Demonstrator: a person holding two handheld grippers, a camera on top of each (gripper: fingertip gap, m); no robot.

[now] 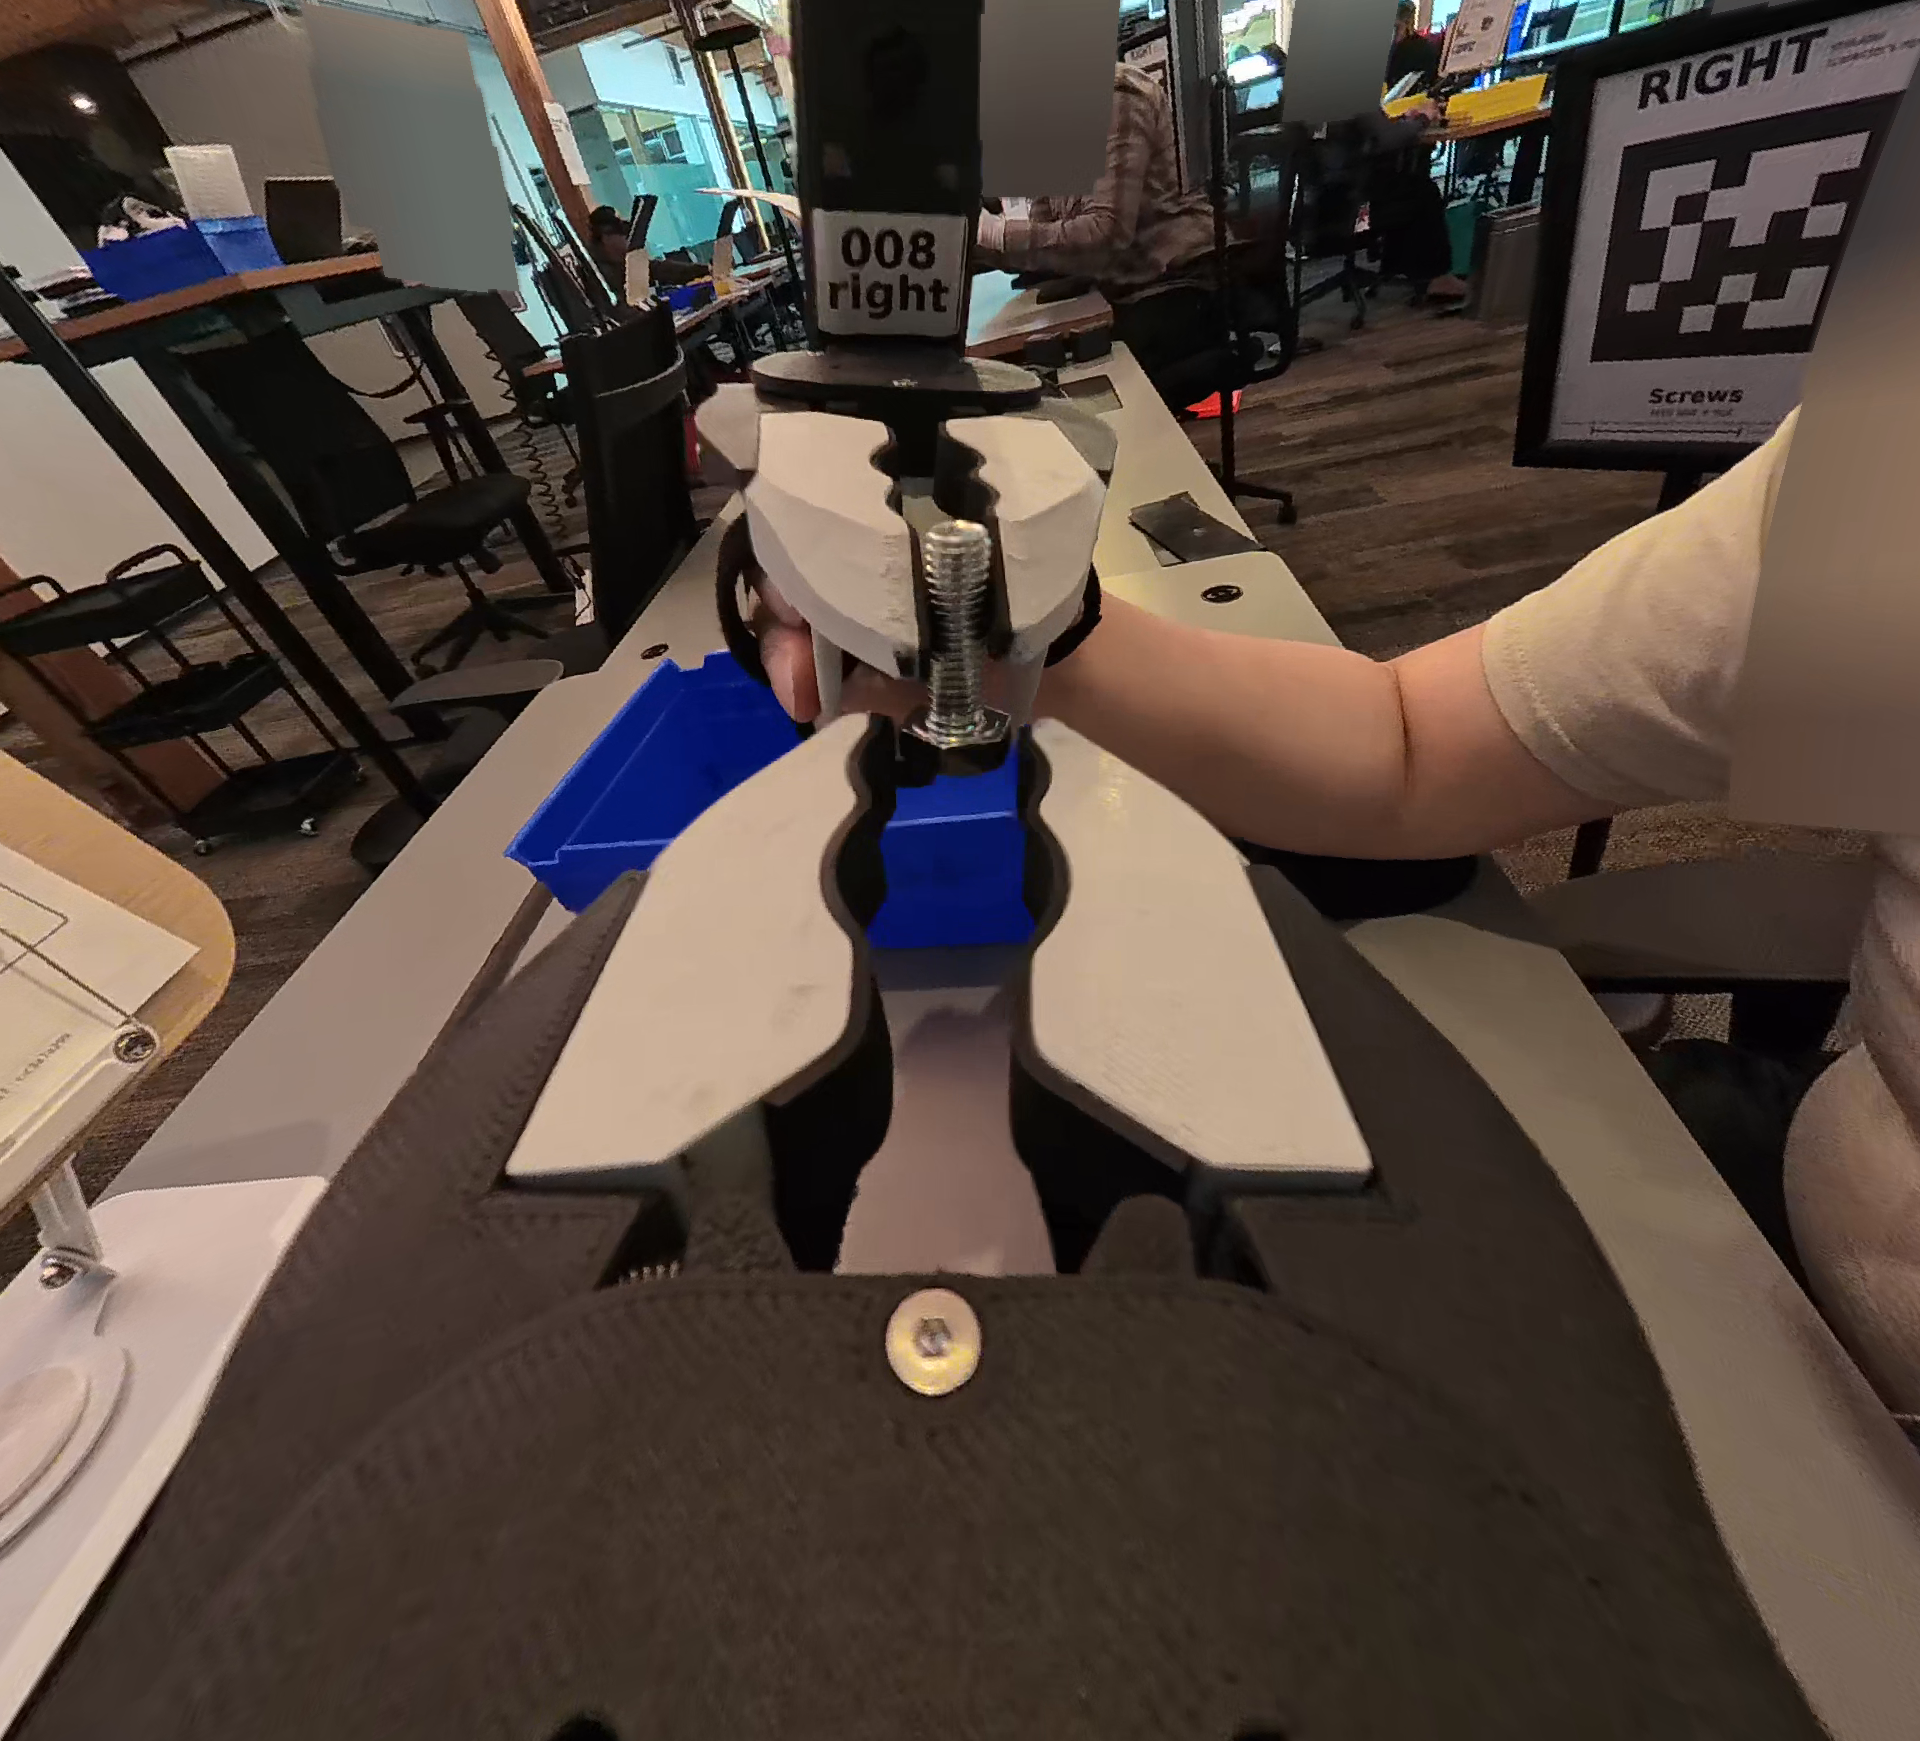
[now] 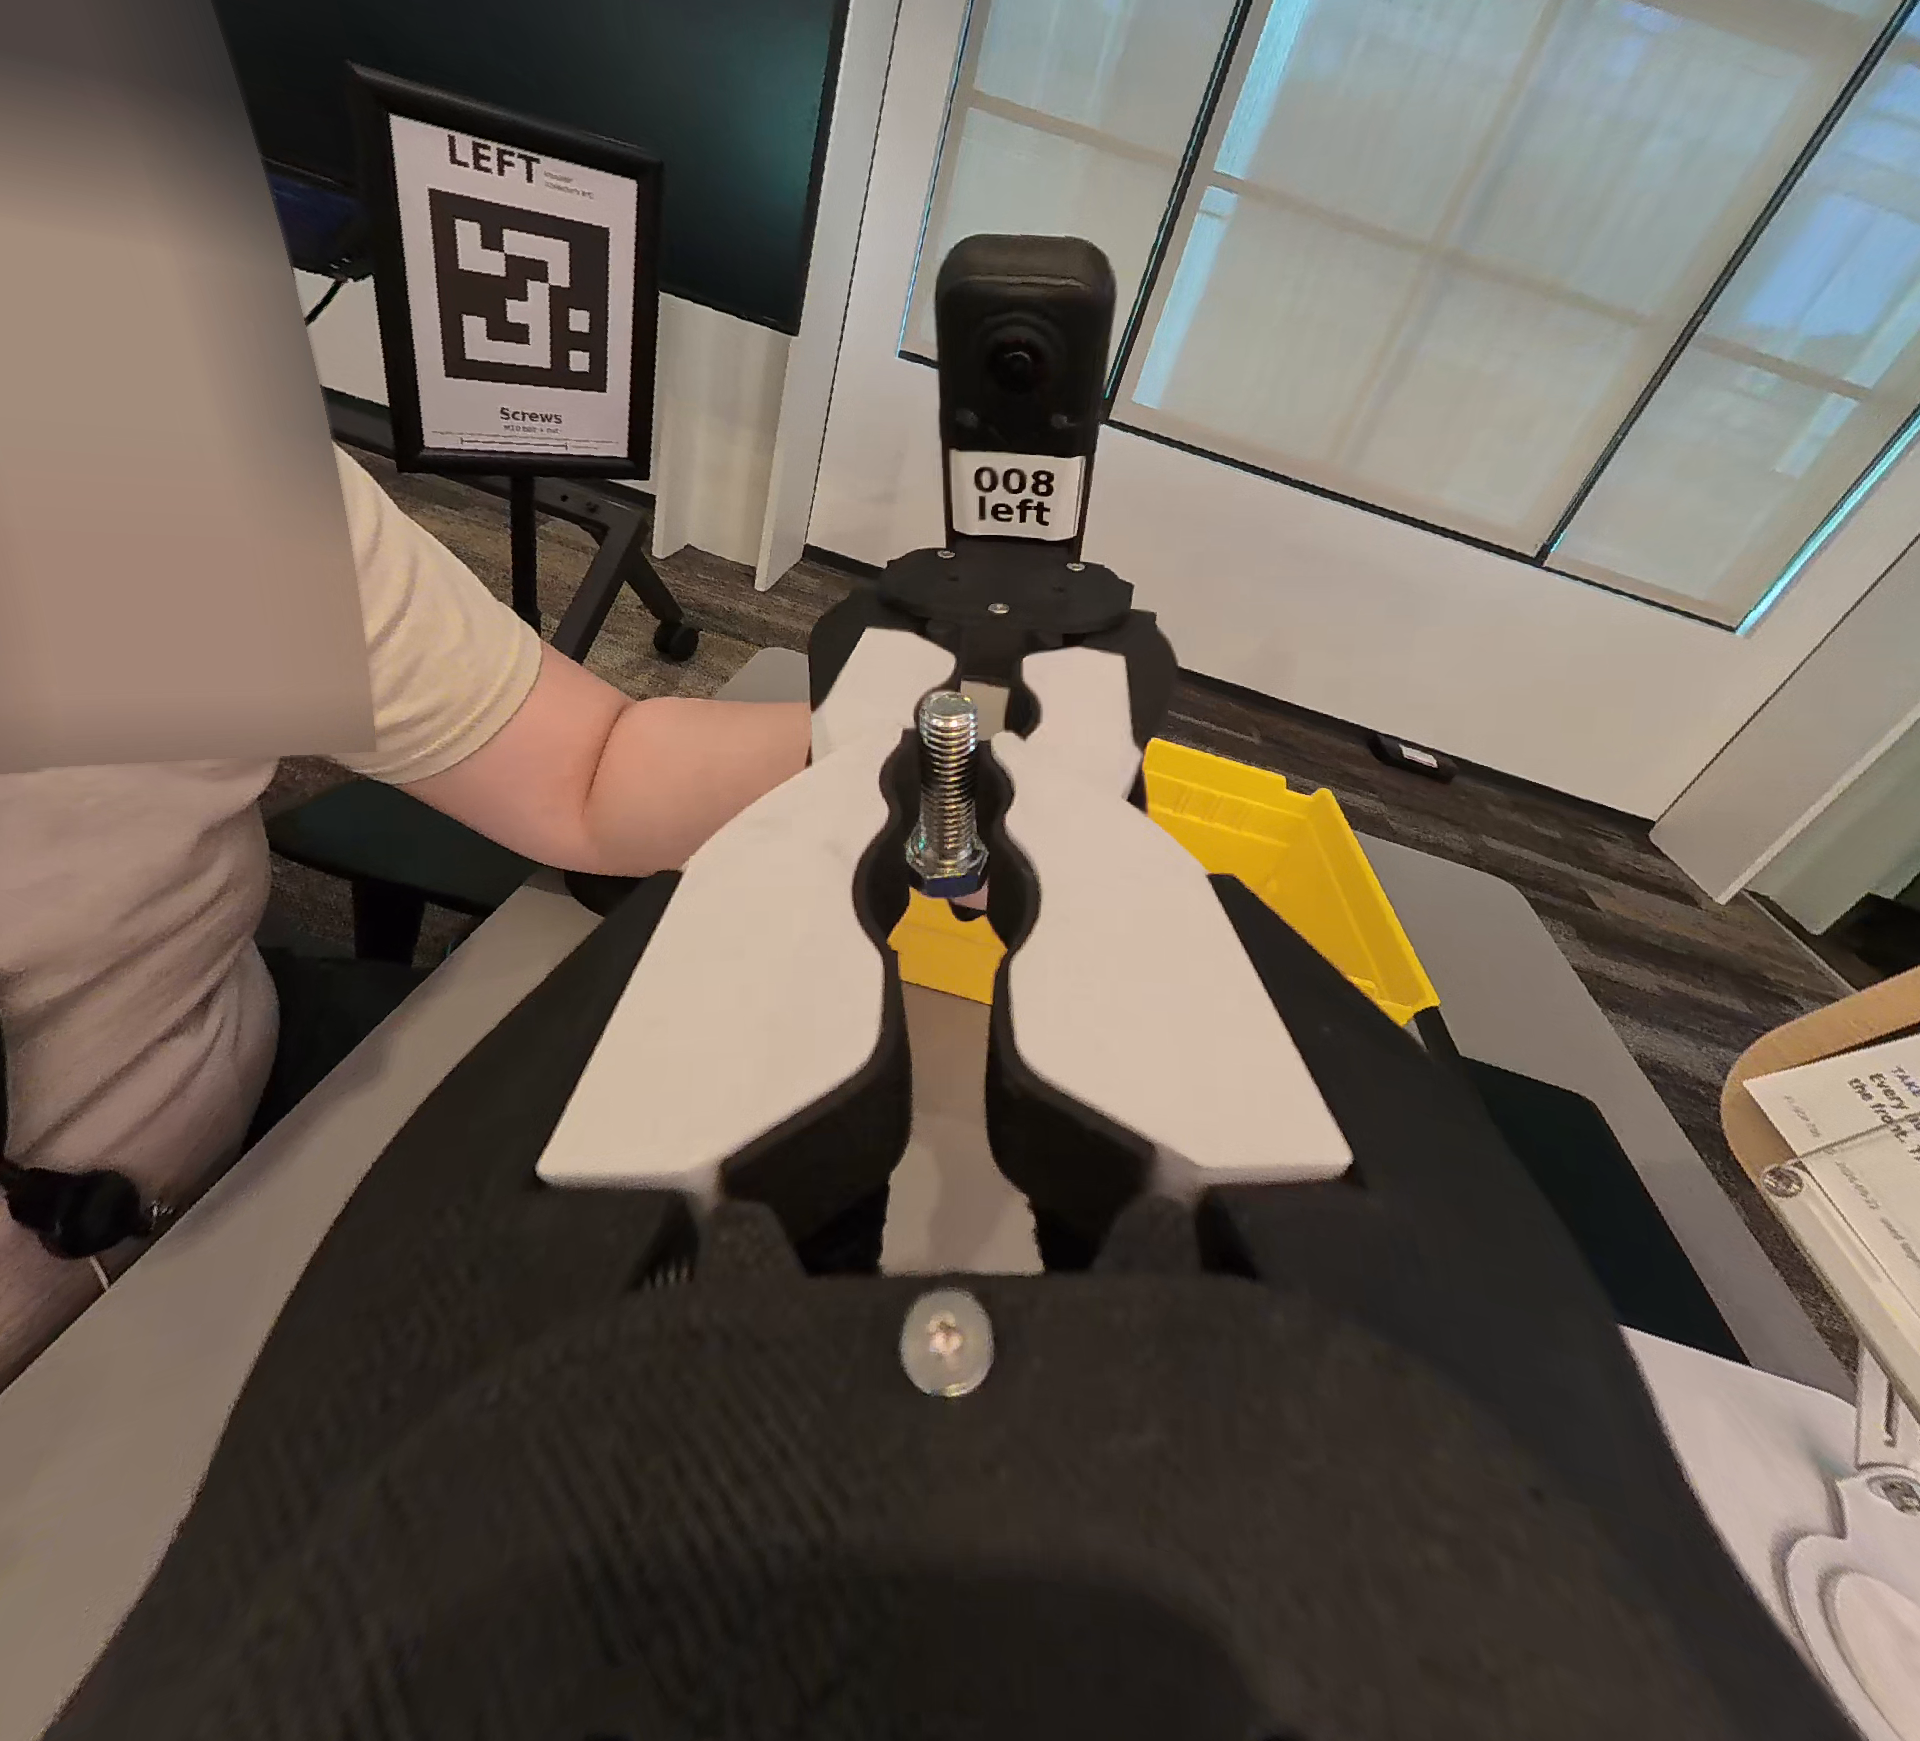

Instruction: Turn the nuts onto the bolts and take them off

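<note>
A silver bolt (image 1: 956, 631) stands upright between my two grippers, which face each other tip to tip. Its threaded shaft points up and a hex piece (image 1: 956, 723) sits at its lower end; I cannot tell if that is the head or a nut. My left gripper (image 1: 951, 741) is closed around the hex piece at its fingertips. My right gripper (image 1: 956, 657) clamps the shaft just above. In the right wrist view the bolt (image 2: 943, 787) rises between the right gripper's tips (image 2: 943, 751), with the left gripper (image 2: 971, 709) behind it.
A blue bin (image 1: 665, 787) lies on the grey table (image 1: 416, 1016) below the grippers. A yellow bin (image 2: 1278, 870) lies on the other side. The person's arm (image 1: 1299, 735) reaches in from the right. Marker signs stand on either side (image 1: 1725, 237) (image 2: 520, 289). The grippers are tip to tip, or close to it.
</note>
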